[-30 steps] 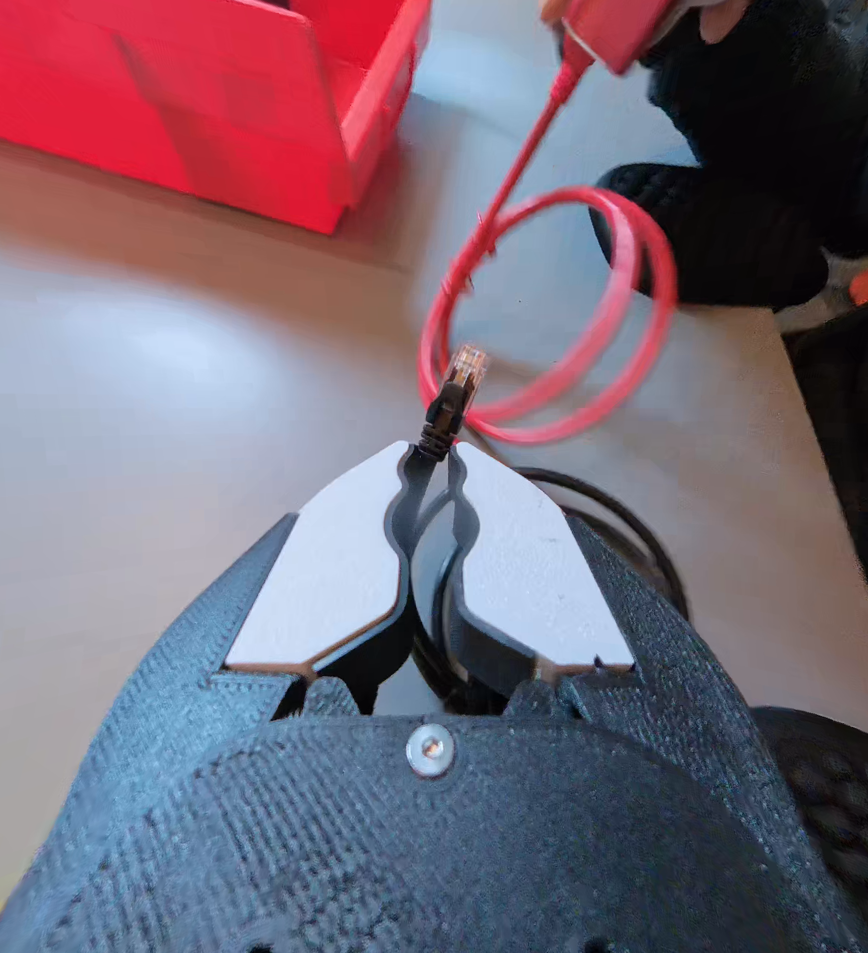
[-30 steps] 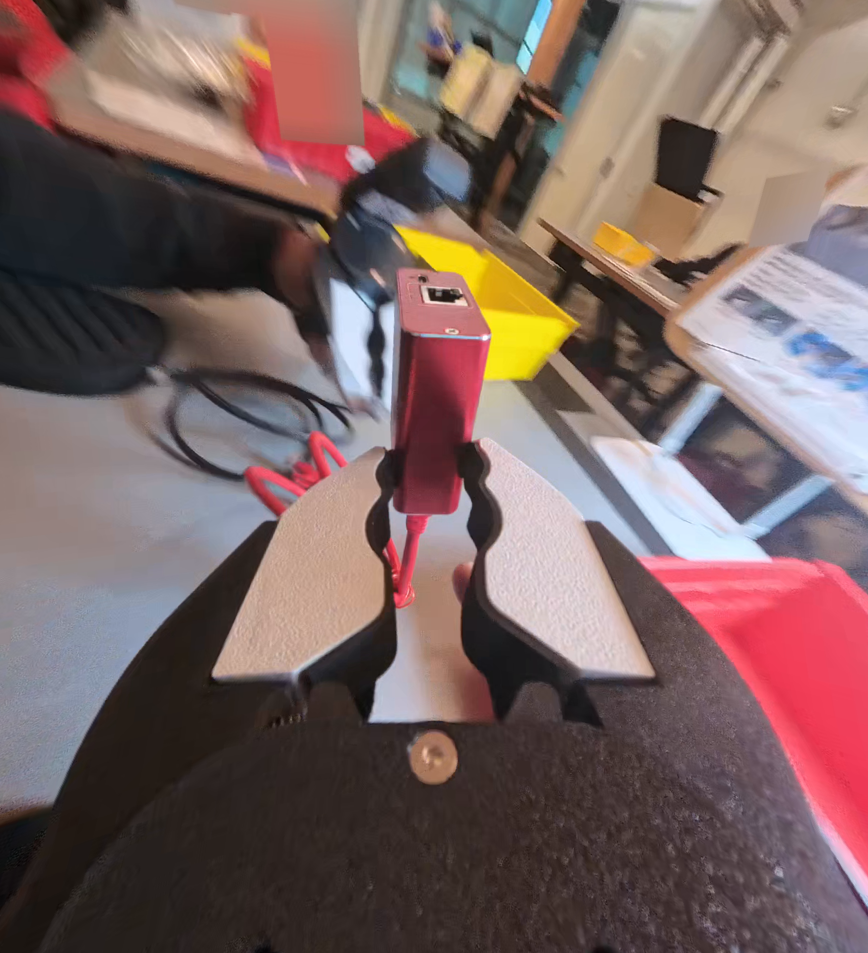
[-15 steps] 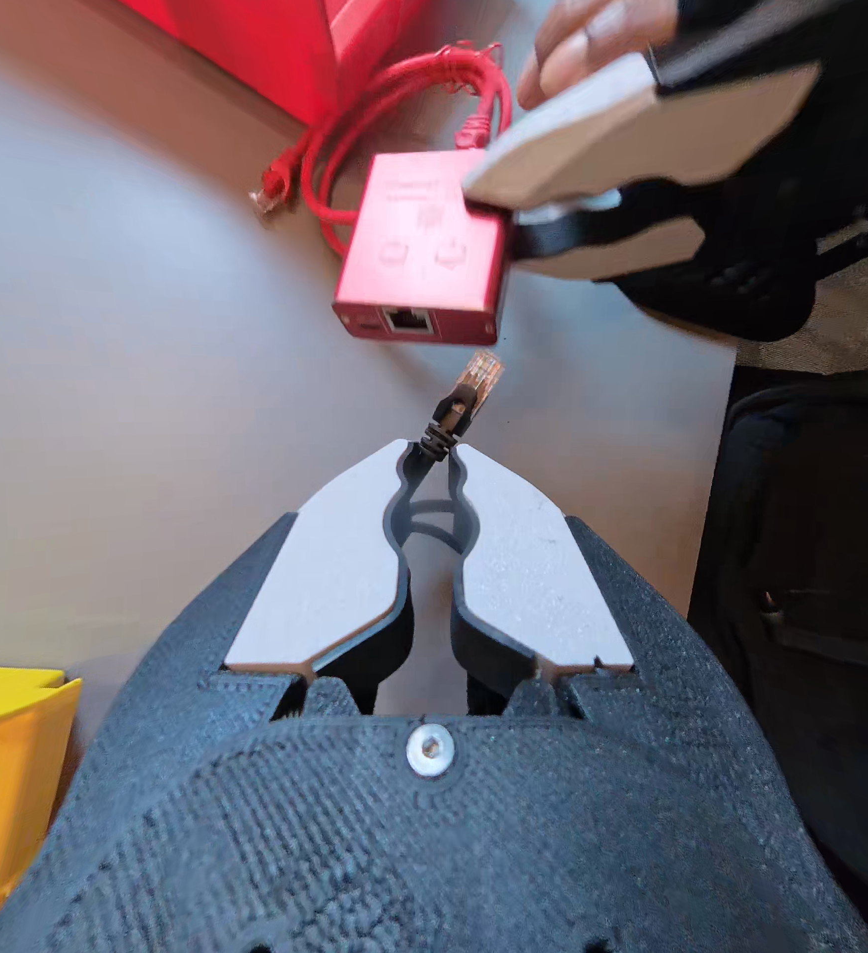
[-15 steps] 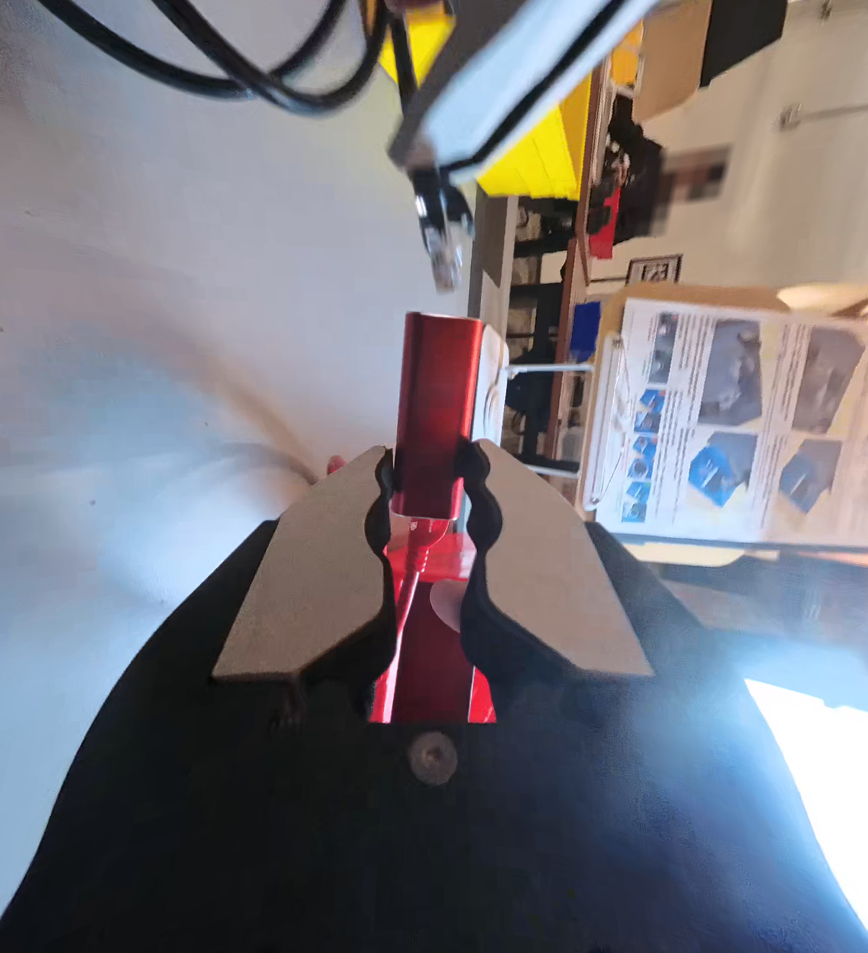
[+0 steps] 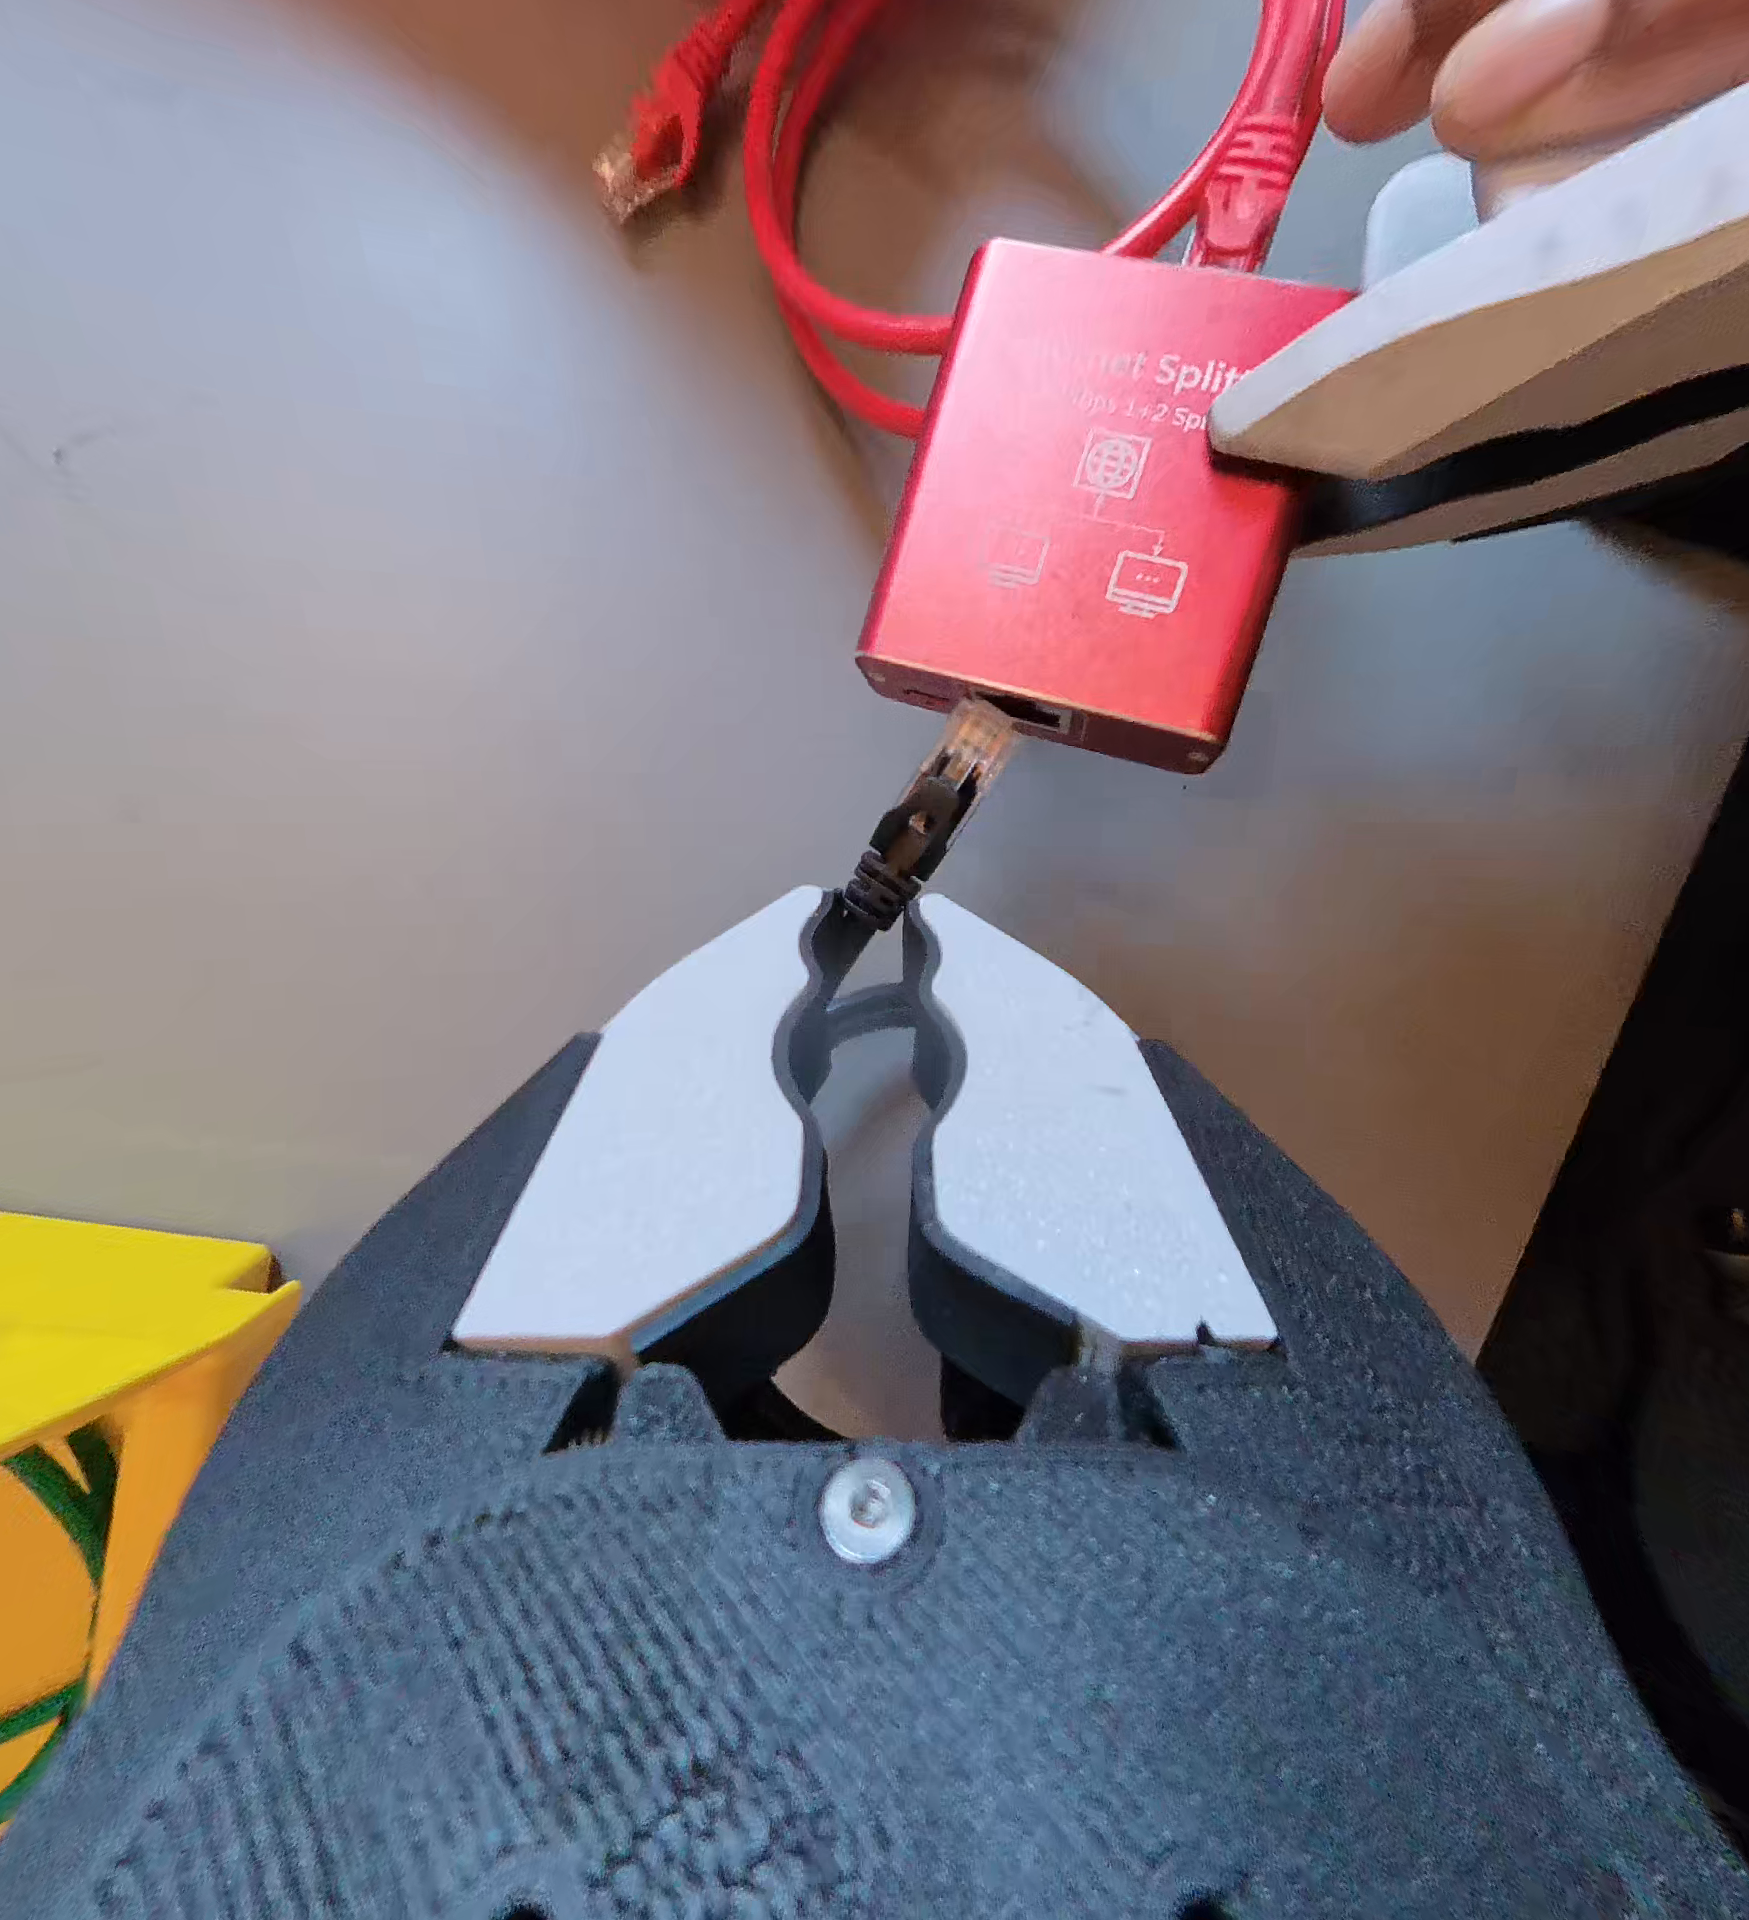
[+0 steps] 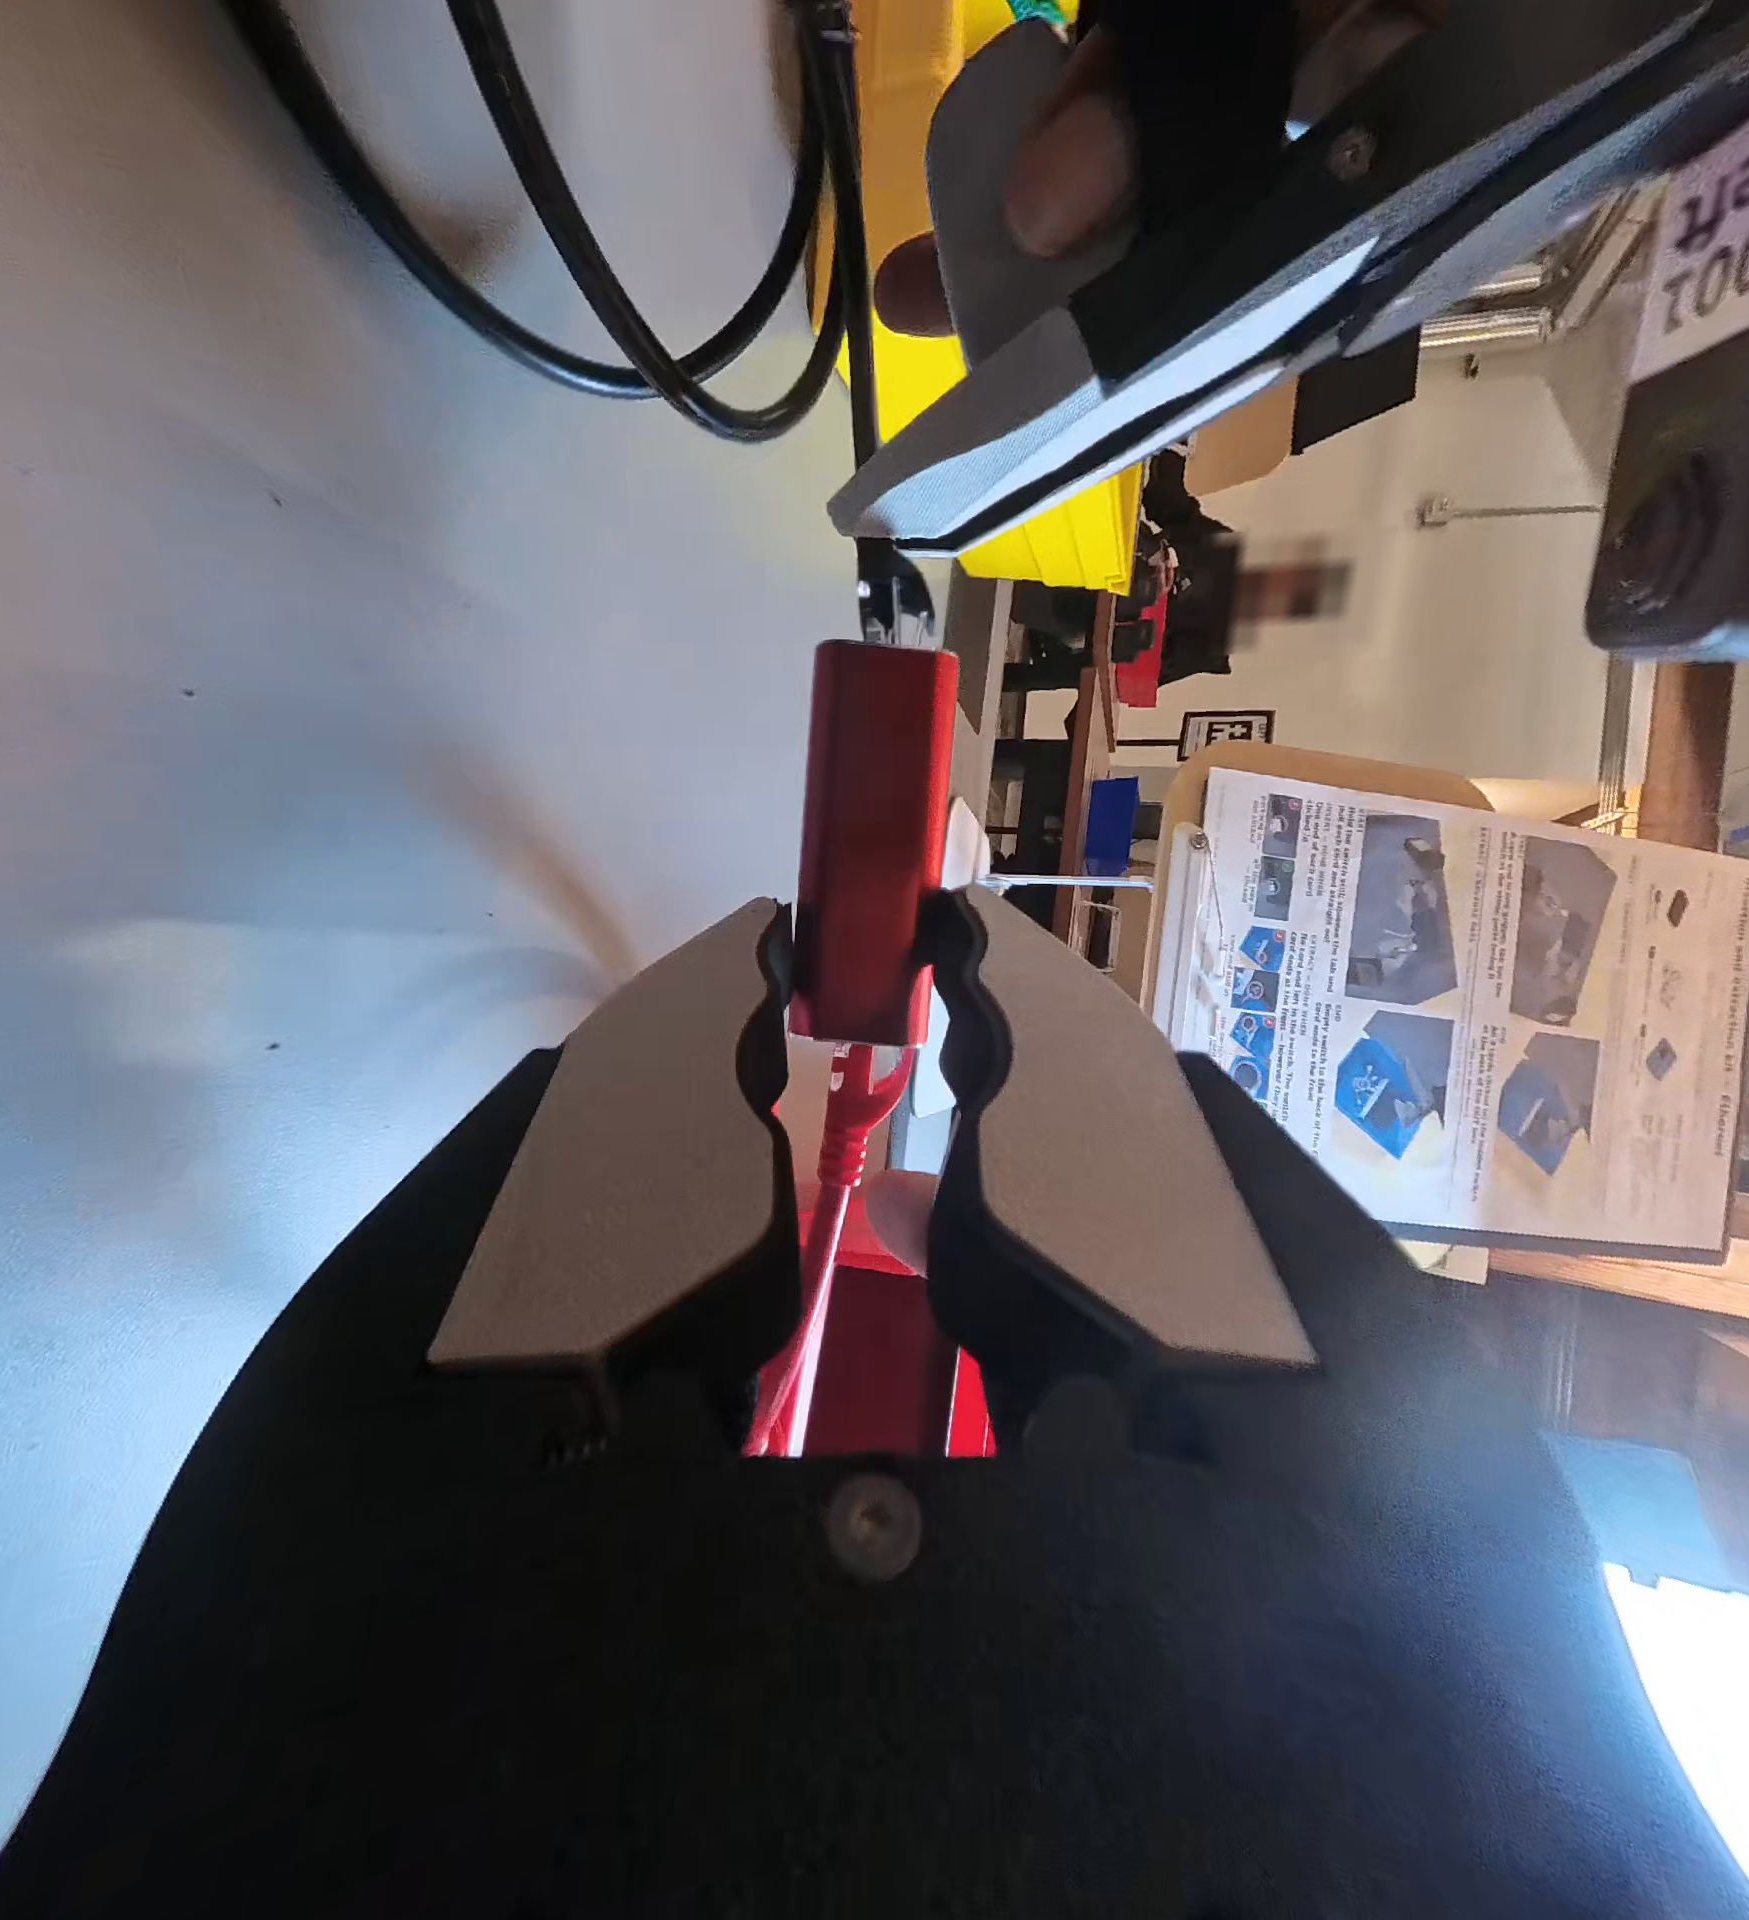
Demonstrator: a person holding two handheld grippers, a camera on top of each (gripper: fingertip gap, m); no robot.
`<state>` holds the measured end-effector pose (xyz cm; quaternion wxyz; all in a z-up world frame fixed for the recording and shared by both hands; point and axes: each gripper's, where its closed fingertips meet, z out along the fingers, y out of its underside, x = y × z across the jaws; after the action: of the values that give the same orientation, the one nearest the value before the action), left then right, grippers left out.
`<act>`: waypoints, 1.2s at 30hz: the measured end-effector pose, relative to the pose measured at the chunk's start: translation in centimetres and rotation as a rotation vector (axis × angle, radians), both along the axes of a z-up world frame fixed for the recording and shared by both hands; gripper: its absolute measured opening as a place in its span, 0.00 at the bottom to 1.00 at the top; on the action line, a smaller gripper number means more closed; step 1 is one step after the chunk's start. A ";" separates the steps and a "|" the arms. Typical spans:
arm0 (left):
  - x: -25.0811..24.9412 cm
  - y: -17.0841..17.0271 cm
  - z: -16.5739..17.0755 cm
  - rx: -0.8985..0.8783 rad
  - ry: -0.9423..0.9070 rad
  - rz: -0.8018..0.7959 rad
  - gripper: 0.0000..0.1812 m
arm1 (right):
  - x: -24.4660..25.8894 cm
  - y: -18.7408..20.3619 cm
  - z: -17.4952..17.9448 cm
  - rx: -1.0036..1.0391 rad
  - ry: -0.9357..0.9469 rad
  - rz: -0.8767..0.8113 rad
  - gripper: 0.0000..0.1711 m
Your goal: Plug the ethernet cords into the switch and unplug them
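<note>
Red metal switch (image 5: 1088, 499) sits clamped between the 2 fingers of the right gripper (image 6: 854, 935), held above the grey table (image 5: 330, 520). Its near port meets the clear plug of a black cord (image 5: 911, 821), pinched at the tips of the nearly closed left gripper (image 5: 870, 909). A red cord (image 5: 1249, 156) enters the switch's far end.

Your work surface is a pale grey table (image 5: 330, 623), lit softly from above. A yellow bin (image 5: 39, 1403) sits at its near edge. Beyond the table you have white walls (image 6: 1472, 644), dark shelving (image 6: 1046, 748), a wooden table (image 6: 1628, 1288) carrying a propped instruction sheet (image 6: 1452, 1018), and bright glare low right
</note>
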<state>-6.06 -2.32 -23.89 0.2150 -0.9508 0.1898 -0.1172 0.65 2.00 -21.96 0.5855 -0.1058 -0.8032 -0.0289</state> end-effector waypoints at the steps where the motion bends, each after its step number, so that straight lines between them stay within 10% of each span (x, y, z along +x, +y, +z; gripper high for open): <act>1: 0.1 -0.1 -0.1 -0.006 0.014 -0.004 0.06 | 0.0 -0.1 -0.1 0.007 -0.005 0.000 0.15; 36: 2.5 -1.6 3.4 0.327 -0.108 -0.026 0.09 | 1.3 -1.7 2.2 -0.034 0.016 0.181 0.15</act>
<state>-3.52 -3.89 -20.53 0.3753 -0.8928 0.2070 -0.1385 1.94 0.32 -19.79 0.5905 -0.0428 -0.8050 0.0388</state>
